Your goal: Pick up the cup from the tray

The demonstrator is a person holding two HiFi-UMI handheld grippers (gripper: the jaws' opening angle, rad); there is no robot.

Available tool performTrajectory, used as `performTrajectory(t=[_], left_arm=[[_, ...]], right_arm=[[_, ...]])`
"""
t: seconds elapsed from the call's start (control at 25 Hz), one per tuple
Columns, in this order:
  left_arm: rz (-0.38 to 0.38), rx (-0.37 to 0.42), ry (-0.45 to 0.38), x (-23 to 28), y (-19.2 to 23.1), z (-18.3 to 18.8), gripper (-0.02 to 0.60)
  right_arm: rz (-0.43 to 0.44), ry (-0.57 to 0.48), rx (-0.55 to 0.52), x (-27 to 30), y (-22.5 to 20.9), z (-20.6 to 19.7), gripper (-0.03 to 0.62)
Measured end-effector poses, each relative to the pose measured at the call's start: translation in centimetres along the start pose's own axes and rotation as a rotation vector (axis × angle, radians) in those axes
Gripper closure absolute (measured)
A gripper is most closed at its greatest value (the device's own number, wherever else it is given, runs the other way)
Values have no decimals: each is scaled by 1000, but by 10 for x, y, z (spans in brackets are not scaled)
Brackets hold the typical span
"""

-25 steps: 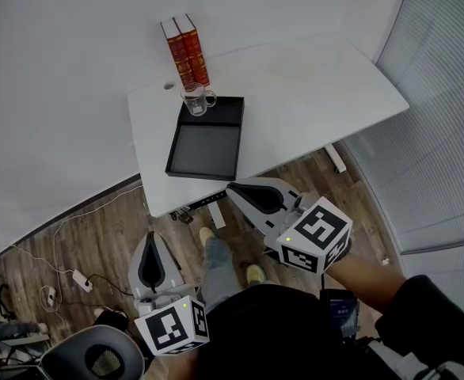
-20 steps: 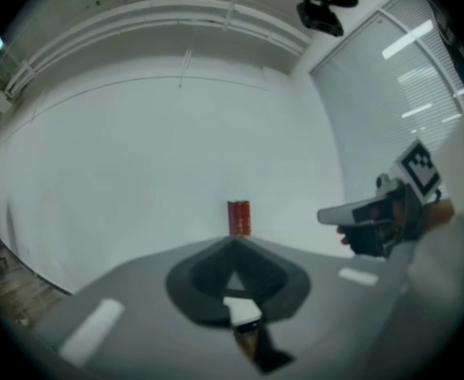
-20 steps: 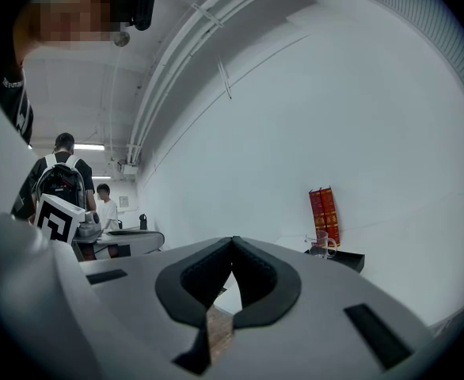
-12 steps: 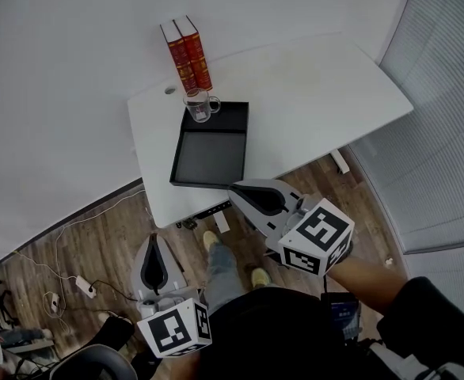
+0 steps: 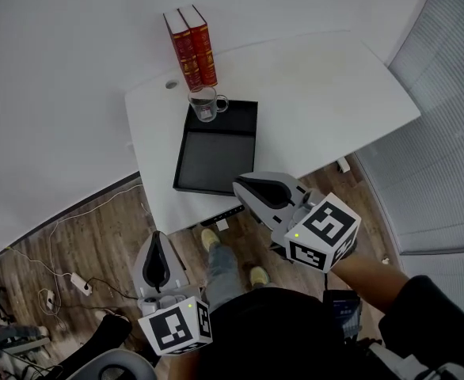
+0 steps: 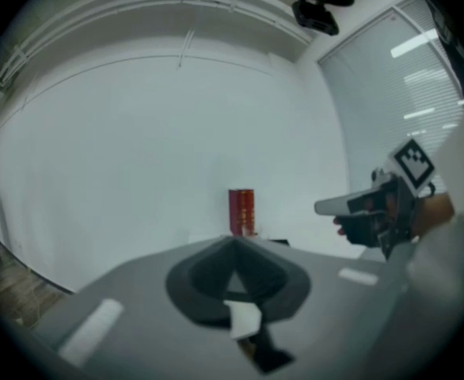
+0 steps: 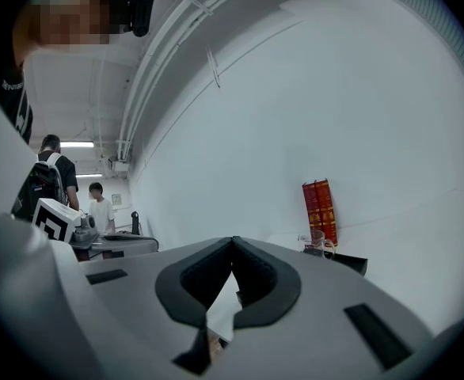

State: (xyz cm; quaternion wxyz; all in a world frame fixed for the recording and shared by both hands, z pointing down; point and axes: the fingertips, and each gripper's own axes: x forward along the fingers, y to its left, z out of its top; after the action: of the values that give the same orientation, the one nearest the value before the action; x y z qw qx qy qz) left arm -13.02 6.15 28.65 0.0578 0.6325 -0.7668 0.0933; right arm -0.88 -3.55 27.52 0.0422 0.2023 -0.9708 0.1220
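Observation:
A clear glass cup (image 5: 206, 104) with a handle stands upright on the far end of the black tray (image 5: 216, 161), which lies on the white table (image 5: 319, 93). In the right gripper view the cup (image 7: 317, 242) shows small, far ahead to the right. My right gripper (image 5: 240, 185) is shut and holds nothing; it hovers over the table's near edge, just short of the tray. My left gripper (image 5: 157, 237) is shut and empty, low over the floor, well short of the table. The left gripper view shows its shut gripper (image 6: 233, 241).
Two red books (image 5: 191, 47) stand upright behind the cup at the table's back edge, near the white wall. Cables and a power strip (image 5: 77, 279) lie on the wooden floor. Two people (image 7: 101, 208) stand far off in the right gripper view.
The table and tray have come closer in the head view. My right gripper now reaches the table's near edge by the tray. Both grippers stay shut.

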Motion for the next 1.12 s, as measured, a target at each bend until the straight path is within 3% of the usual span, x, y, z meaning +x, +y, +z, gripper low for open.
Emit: performTrajectory(t=[0.68,1.12], left_arm=[[-89,-7,39,101,31,9,580],[-129,-30,41,139,42,15,580]], right_arm=[[-61,47,33,76,-54,7,580],[-111,63,31,98,-73,18,580]])
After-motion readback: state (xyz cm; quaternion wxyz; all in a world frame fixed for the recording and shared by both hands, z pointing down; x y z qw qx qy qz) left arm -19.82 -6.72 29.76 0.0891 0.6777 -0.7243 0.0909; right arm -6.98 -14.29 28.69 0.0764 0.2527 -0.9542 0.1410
